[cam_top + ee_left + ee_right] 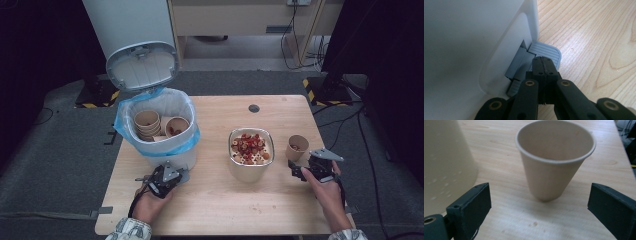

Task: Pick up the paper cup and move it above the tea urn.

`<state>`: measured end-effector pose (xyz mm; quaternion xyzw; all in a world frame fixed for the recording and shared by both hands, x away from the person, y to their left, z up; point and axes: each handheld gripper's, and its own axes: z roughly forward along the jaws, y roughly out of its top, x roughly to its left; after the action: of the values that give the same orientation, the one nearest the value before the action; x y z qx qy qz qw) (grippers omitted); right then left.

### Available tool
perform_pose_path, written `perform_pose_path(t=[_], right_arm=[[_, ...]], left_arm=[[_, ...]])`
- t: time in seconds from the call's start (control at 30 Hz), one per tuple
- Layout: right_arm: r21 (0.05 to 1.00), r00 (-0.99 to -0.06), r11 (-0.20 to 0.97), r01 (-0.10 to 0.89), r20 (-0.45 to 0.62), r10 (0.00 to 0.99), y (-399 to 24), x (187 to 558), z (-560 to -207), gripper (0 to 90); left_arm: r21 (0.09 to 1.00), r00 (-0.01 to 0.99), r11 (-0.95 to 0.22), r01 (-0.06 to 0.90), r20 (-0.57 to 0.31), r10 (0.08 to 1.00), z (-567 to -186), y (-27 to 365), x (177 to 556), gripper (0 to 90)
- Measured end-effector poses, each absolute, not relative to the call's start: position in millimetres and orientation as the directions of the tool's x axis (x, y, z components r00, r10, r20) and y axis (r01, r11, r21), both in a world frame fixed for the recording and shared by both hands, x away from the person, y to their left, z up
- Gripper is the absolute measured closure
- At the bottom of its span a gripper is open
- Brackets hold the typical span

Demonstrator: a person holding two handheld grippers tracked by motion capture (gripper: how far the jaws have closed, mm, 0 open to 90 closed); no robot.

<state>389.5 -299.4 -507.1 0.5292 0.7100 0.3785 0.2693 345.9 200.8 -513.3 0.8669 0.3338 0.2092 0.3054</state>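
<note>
Hidden: bin [167, 150] base behind left claw [184, 175] in high view | Left claw [543, 59]: clenched, empty, tip on grey pedal [547, 51] at bin foot | Right claw [539, 202]: released, astride paper cup [554, 157] on tabletop [499, 152], not touching; cup contents unclear | Bowl [251, 147] of red bits mid-tabletop.

In the high view both forearms enter from the bottom edge. The left hand [150, 200] sits at lower left of centre and holds the left gripper [167, 176], which points toward the top of the frame (a patterned sleeve cuff shows at the bottom edge). In the left gripper view its jaws are pressed flat together at lower centre. The right hand [327, 192] sits at lower right, gripping the right gripper [299, 172]. In the right gripper view its jaws stand wide apart at the lower corners.
</note>
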Motion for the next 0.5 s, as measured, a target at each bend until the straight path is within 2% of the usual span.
perform_pose_path(t=[0.5], right_arm=[[0.839,-0.253,0.109,0.533,0.036,0.967,-299.8,422.3,-511.4,6.8]], left_arm=[[0.669,0.690,-0.592,0.449,0.160,0.705,-513.3,200.8,345.9,89.8]])
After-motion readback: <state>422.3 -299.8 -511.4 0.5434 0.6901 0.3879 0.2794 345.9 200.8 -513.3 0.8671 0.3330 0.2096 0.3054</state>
